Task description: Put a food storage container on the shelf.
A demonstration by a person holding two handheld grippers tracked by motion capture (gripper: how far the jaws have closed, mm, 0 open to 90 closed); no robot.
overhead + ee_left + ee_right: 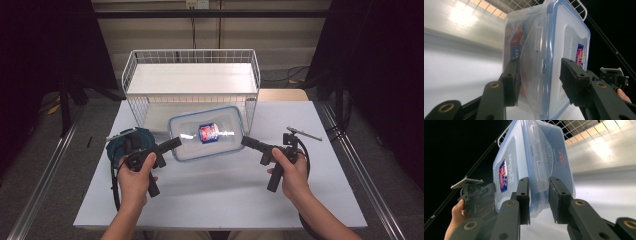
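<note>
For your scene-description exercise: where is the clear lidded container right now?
In the high view the clear container is mid-table, just in front of the white wire rack, held between the left hand-held gripper and right hand-held gripper.

Clear glossy plastic container [206, 133] (blue-rimmed); white wire basket [192, 75] — matt table [215, 190].

No text on the container's label [503, 176] is legible.
</note>
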